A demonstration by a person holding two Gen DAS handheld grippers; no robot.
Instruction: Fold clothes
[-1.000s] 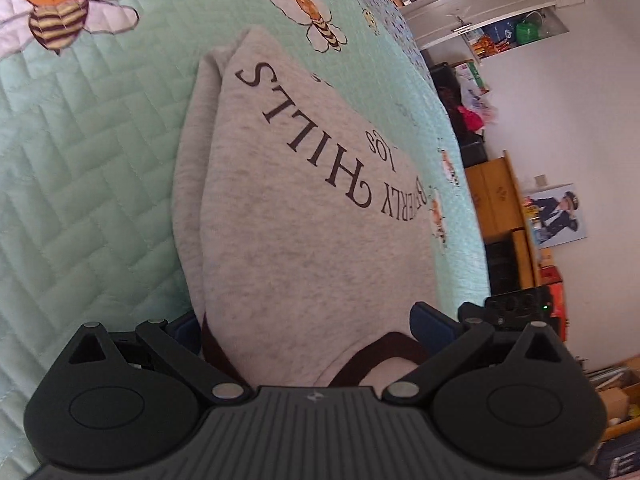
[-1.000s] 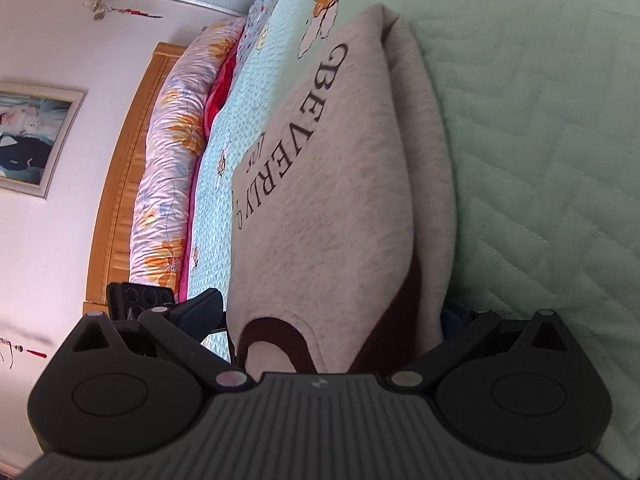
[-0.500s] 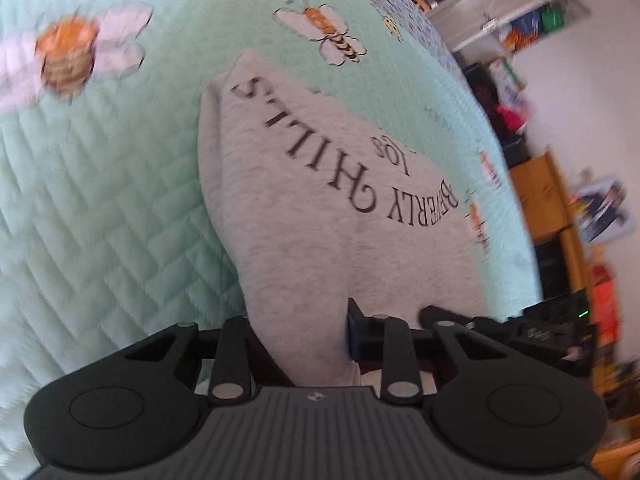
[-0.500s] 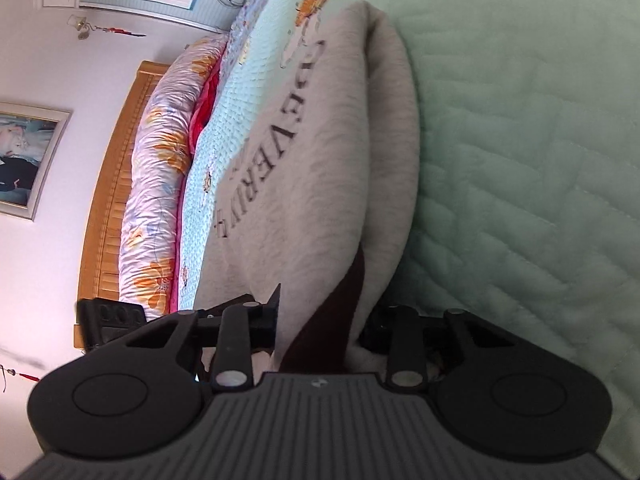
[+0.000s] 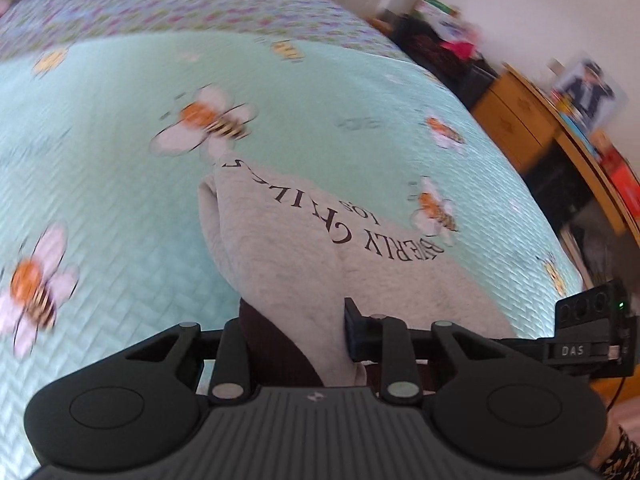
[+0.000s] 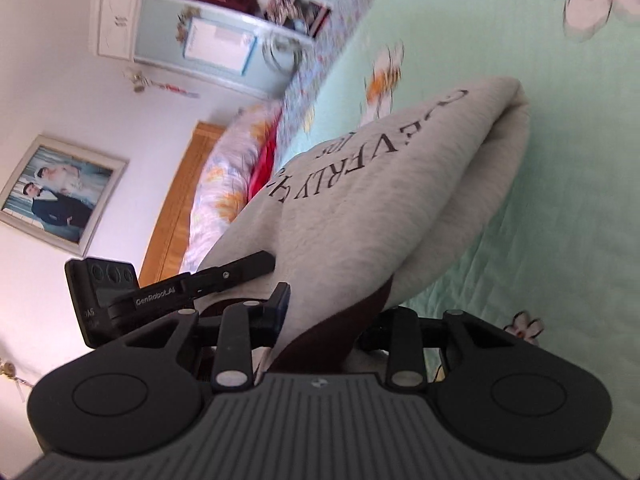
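Sweatshirt (image 5: 312, 264) clamped, framed photo (image 6: 60, 194) right view only

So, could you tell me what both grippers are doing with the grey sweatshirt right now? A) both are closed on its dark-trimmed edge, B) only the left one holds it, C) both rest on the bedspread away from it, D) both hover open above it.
A: the left gripper and the right gripper each pinch the grey sweatshirt at its dark brown trim, above the bee-print bedspread.
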